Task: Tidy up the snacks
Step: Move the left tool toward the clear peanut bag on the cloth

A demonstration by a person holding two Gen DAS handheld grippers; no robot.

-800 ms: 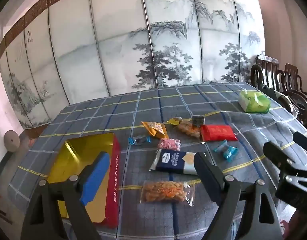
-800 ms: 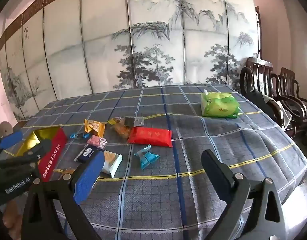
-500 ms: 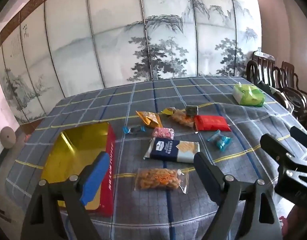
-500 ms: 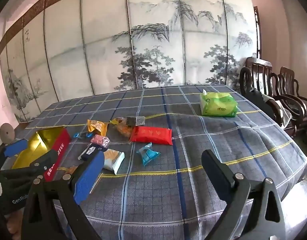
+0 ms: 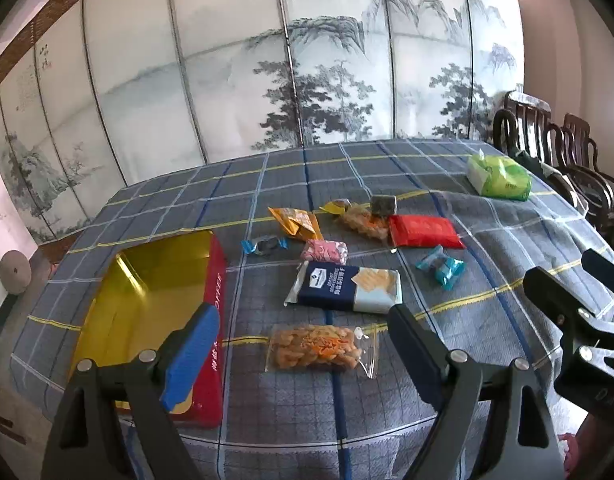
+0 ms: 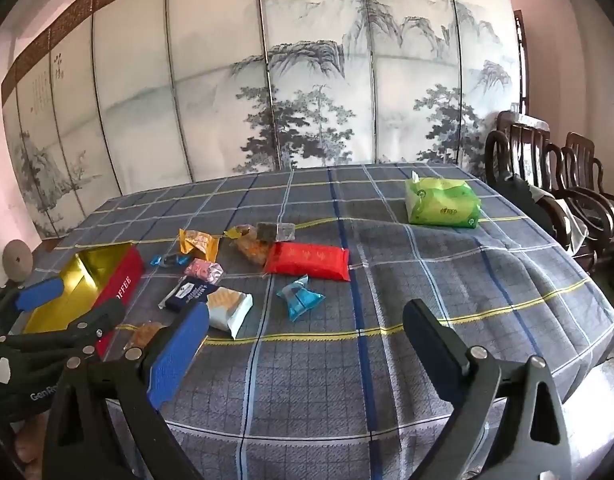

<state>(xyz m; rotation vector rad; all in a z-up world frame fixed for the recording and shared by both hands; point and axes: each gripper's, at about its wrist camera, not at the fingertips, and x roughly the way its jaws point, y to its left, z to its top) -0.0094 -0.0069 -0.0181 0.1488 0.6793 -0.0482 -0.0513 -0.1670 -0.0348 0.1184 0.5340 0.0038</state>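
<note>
Left gripper, jaws at full spread, nothing between them, hanging over the near table edge above the clear bag of orange crisps; right gripper, equally wide and empty, poised over bare plaid tablecloth further right. Contents, left to right in the left wrist view: one open tin, red outside with gold lining, no snacks visible inside; one small blue-ended sweet; one orange foil packet; one pink wrapped sweet; one navy-and-white cracker pack lying flat just beyond the crisps; one loose cluster comprising a yellow wrapper, a clear bag of pale snacks and a dark square piece, possibly a wrapped cake, too small to tell; one red flat pack touching that cluster; one teal twist-wrapped sweet; one green tissue pack well apart at the far right, likely not a snack. Status: nothing yet stowed, all items loose on the cloth. Hazards, as judged: the crisp bag lies flat and slick, so pads closing from above may skate over the film or crush the contents; the cloth is rumpled and could be pinched along with a thin packet, dragging neighbours; the clustered wrappers overlap, so a grab there may lift two pieces at once; and the two tools sit close together on the left, risking a knock if both reach for the tin.
</note>
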